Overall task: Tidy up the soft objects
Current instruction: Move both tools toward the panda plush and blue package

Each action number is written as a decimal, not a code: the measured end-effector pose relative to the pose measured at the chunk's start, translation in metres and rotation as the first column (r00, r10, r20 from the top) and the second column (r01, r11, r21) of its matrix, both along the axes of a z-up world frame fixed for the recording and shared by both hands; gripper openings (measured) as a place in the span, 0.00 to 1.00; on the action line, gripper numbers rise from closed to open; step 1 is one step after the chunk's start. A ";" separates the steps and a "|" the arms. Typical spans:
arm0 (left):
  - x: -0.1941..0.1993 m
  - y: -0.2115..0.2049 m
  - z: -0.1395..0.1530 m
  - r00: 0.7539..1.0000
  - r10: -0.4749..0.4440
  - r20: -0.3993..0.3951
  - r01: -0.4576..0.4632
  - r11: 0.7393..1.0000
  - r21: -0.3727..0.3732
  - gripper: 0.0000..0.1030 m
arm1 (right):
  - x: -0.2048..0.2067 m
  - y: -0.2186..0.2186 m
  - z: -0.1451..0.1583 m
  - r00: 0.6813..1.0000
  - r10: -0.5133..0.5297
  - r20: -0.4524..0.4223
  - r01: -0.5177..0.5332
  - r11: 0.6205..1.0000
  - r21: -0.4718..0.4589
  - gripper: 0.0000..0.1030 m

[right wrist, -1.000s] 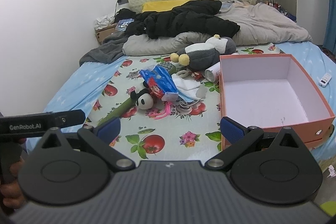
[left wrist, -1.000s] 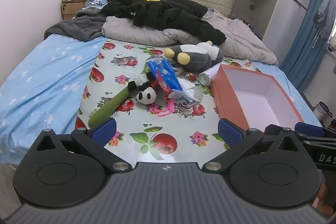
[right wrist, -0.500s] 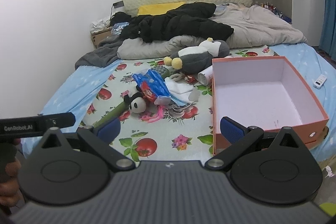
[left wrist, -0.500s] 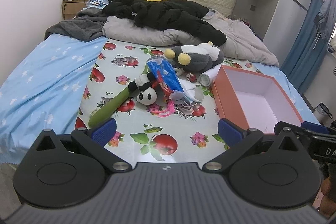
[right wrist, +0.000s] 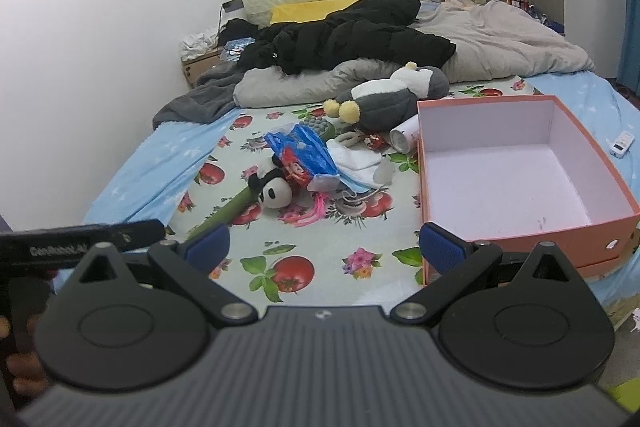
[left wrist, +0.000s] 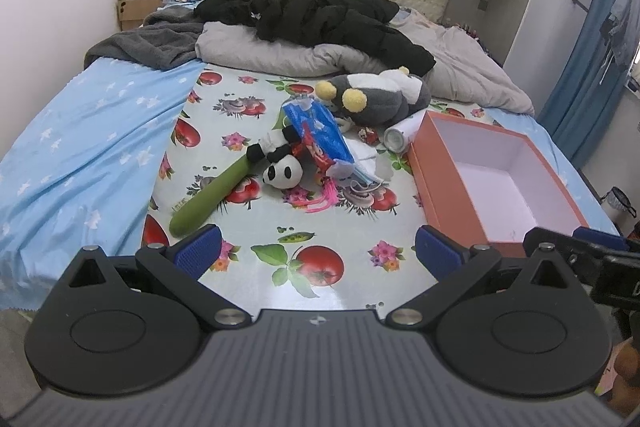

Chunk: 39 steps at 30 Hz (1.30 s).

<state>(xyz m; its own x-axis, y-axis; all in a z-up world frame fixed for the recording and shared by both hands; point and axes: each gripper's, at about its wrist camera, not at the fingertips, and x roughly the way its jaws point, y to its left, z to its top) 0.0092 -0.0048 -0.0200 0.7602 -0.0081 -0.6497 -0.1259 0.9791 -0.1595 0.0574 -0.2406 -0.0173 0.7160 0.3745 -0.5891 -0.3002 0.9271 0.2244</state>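
Note:
A panda plush (left wrist: 283,171) (right wrist: 275,191) on a green stem (left wrist: 208,197) lies on the fruit-print cloth (left wrist: 320,259). Beside it are a blue and red printed bag (left wrist: 320,137) (right wrist: 306,155), white cloths (right wrist: 356,161), a pink tassel (left wrist: 322,197) and a grey penguin plush (left wrist: 376,95) (right wrist: 394,95). An empty orange box (left wrist: 500,183) (right wrist: 520,183) sits to the right. My left gripper (left wrist: 318,253) and right gripper (right wrist: 324,247) hover open at the bed's near edge, both empty, well short of the toys.
A grey quilt (left wrist: 304,57) and black jacket (left wrist: 320,15) are piled at the head of the bed. A white tube (left wrist: 402,135) lies by the box. A remote (right wrist: 621,143) rests on the blue sheet. A blue curtain (left wrist: 588,75) hangs at right.
Both grippers have drifted slightly; the right wrist view has shifted so the box and toys sit a little further left and higher. Nothing on the bed has moved.

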 end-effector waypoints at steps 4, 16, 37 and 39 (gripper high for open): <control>0.005 -0.001 -0.004 1.000 -0.008 -0.009 0.008 1.000 0.006 1.00 | 0.003 -0.001 -0.001 1.000 -0.006 -0.014 0.006 1.000 0.010 1.00; 0.012 0.006 -0.011 1.000 -0.022 -0.013 0.021 0.999 -0.048 1.00 | 0.004 -0.001 -0.008 0.999 -0.008 -0.039 0.008 1.000 0.015 1.00; 0.023 0.007 -0.021 0.999 -0.035 -0.023 0.033 0.997 -0.074 1.00 | 0.012 -0.001 -0.020 0.999 -0.004 -0.053 0.006 0.999 0.032 0.99; 0.024 0.008 -0.022 0.999 -0.036 -0.025 0.034 0.997 -0.074 1.00 | 0.014 -0.001 -0.021 0.998 -0.002 -0.057 0.004 0.999 0.034 0.99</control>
<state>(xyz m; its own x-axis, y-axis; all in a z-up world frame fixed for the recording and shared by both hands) 0.0334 0.0027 -0.0419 0.7415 -0.0824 -0.6659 -0.0970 0.9688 -0.2279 0.0712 -0.2414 -0.0385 0.6829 0.3935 -0.6155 -0.2836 0.9193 0.2730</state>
